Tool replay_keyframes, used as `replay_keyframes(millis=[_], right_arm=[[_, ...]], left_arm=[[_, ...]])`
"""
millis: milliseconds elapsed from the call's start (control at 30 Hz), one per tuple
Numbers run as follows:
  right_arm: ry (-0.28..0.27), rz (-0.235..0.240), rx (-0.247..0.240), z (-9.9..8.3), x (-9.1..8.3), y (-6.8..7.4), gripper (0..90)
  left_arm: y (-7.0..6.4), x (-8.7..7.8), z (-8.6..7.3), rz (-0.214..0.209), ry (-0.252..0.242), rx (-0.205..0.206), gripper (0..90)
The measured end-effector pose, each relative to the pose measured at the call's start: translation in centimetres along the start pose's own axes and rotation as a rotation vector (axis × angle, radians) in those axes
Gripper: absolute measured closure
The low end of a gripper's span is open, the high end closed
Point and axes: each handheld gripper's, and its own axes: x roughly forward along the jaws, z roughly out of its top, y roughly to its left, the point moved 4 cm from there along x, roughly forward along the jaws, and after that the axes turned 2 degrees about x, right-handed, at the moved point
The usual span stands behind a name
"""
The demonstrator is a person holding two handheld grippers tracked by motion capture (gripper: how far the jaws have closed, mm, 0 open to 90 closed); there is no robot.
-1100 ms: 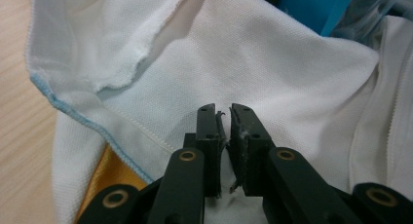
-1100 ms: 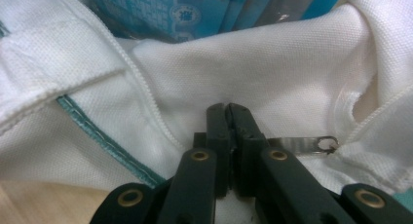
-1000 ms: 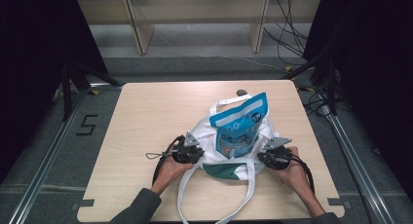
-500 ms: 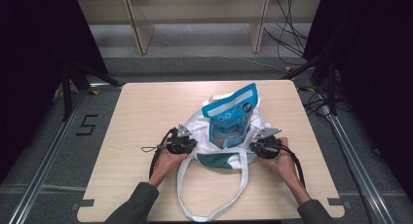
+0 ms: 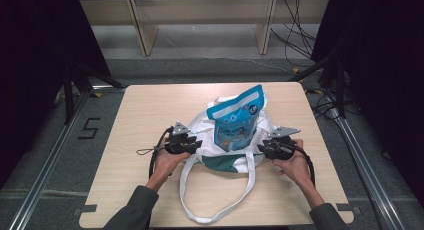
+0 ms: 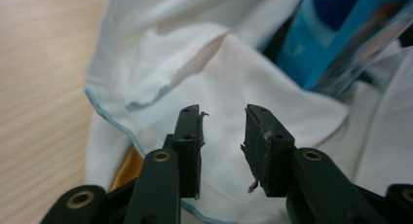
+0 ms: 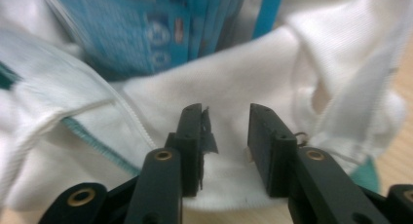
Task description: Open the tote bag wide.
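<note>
A white tote bag (image 5: 202, 125) with a teal bottom lies in the middle of the wooden table (image 5: 145, 105). A blue pouch (image 5: 235, 117) stands up out of its mouth. My left gripper (image 5: 195, 144) is at the bag's left edge and my right gripper (image 5: 265, 147) at its right edge. In the left gripper view the left gripper (image 6: 223, 136) is open, jaws over the bag's white cloth (image 6: 234, 73), with the pouch (image 6: 336, 44) beyond. In the right gripper view the right gripper (image 7: 225, 136) is open over the bag's rim (image 7: 263, 73), close to the pouch (image 7: 136, 34).
The bag's long white handles (image 5: 215, 217) loop toward the table's front edge between the person's forearms. Bare tabletop lies left, right and behind the bag. Beyond the table stand wooden shelf legs (image 5: 142, 35); cables (image 5: 305, 45) run on the floor at the right.
Over the last second the bag, the pouch and both grippers shifted a little left and away from the person, and the pouch now stands more upright. Little has moved in the last half second.
</note>
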Motion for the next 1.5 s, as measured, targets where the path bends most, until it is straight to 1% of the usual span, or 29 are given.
replay_keyframes(millis=[67, 100, 133, 167, 267, 333, 500, 533, 567, 600, 667, 700, 767, 800, 833, 900, 967, 1000, 1067, 1100, 1133, 1167, 1200, 1233, 1300, 1367, 1433, 1467, 1500], right_arm=[[-0.031, -0.01, 0.036, 0.2, -1.2, 0.0, 60.5], [-0.055, -0.029, 0.015, 0.3, -1.6, -0.3, 57.4], [-0.044, -0.031, 0.084, 0.2, -2.3, 0.2, 54.6], [-0.079, -0.04, 0.057, 0.2, -3.0, -0.3, 50.7], [-0.117, -0.042, 0.102, -0.1, -4.4, -0.5, 44.6], [-0.121, -0.052, 0.137, -0.4, -5.1, -0.4, 43.6], [-0.135, -0.073, 0.088, -2.0, -6.6, -0.2, 41.1], [-0.134, -0.069, 0.112, -2.2, -6.7, 0.1, 41.0], [-0.129, -0.044, 0.108, -2.6, -7.0, 0.2, 40.8], [-0.13, -0.056, 0.109, -2.9, -7.3, 0.3, 40.7], [-0.124, -0.037, 0.105, -3.5, -7.6, 0.6, 40.1], [-0.114, -0.047, 0.151, -4.0, -7.9, 1.4, 39.6], [-0.116, -0.044, 0.108, -4.6, -8.0, 1.6, 39.2], [-0.111, -0.025, 0.097, -4.8, -7.9, 1.7, 38.9], [-0.105, -0.023, 0.117, -5.2, -8.0, 2.3, 38.6], [-0.085, -0.018, 0.078, -5.8, -8.2, 2.6, 38.2], [-0.078, -0.016, 0.108, -6.3, -8.2, 3.3, 38.0], [-0.082, -0.025, 0.078, -6.5, -8.2, 3.1, 37.9], [-0.065, -0.015, 0.077, -6.9, -8.3, 3.4, 37.7], [-0.05, 0.013, 0.076, -7.1, -8.4, 3.5, 37.6], [-0.056, -0.009, 0.099, -7.2, -8.5, 3.9, 37.6], [-0.063, -0.026, 0.079, -7.4, -8.6, 3.7, 37.4], [-0.045, -0.022, 0.109, -7.6, -8.8, 4.0, 37.2], [-0.062, -0.023, 0.071, -7.7, -8.8, 3.8, 36.7], [-0.042, -0.016, 0.105, -8.2, -9.0, 4.3, 36.4], [-0.039, -0.014, 0.055, -8.5, -9.1, 4.2, 36.1], [-0.036, -0.024, 0.056, -8.7, -9.2, 4.3, 35.8], [-0.025, -0.019, 0.096, -8.9, -9.3, 4.6, 35.8], [-0.033, -0.017, 0.053, -8.8, -9.2, 4.2, 35.7]], left_arm=[[-0.2, -1.2, 0.3, -0.017, -0.021, -0.018, 58.8], [-0.3, -1.8, 0.4, -0.023, -0.026, -0.037, 56.0], [-0.5, -2.5, 0.4, -0.039, -0.034, -0.035, 52.8], [-0.6, -3.1, 0.3, -0.041, -0.03, -0.026, 48.4], [-1.1, -4.5, -0.1, -0.042, -0.042, -0.019, 39.8], [-1.4, -5.4, -0.6, -0.048, -0.054, -0.024, 37.3], [-2.1, -6.6, -2.2, -0.053, -0.058, -0.033, 27.5], [-2.2, -6.9, -2.6, -0.057, -0.063, -0.039, 26.2], [-2.3, -7.2, -3.0, -0.048, -0.072, -0.058, 25.9], [-2.4, -7.6, -3.4, -0.043, -0.084, -0.072, 24.8], [-2.6, -8.1, -4.3, -0.046, -0.101, -0.1, 23.0], [-2.7, -8.2, -4.7, -0.045, -0.104, -0.111, 23.0], [-3.0, -8.4, -5.7, -0.054, -0.092, -0.124, 22.5], [-3.1, -8.6, -6.3, -0.054, -0.078, -0.121, 22.1], [-3.2, -8.9, -6.7, -0.046, -0.078, -0.118, 22.1], [-3.5, -9.4, -7.2, -0.043, -0.075, -0.116, 22.1], [-3.8, -9.6, -7.7, -0.046, -0.069, -0.115, 21.9], [-4.1, -9.7, -8.0, -0.047, -0.065, -0.108, 21.8], [-4.4, -10.0, -8.5, -0.035, -0.05, -0.096, 20.9], [-4.6, -10.2, -8.6, -0.036, -0.045, -0.088, 20.3], [-4.7, -10.4, -8.8, -0.026, -0.039, -0.076, 20.0], [-4.8, -10.6, -8.9, -0.029, -0.034, -0.067, 19.9], [-5.0, -10.7, -9.1, -0.025, -0.034, -0.071, 19.5], [-5.1, -10.8, -9.3, -0.035, -0.025, -0.068, 18.8], [-5.3, -10.7, -9.6, -0.051, -0.021, -0.061, 18.8], [-5.2, -10.5, -9.7, -0.048, -0.012, -0.059, 18.8], [-5.2, -10.5, -9.6, -0.052, -0.014, -0.062, 18.7], [-5.1, -10.5, -9.7, -0.05, -0.004, -0.052, 18.6], [-5.1, -10.5, -9.7, -0.055, -0.006, -0.053, 18.5]])
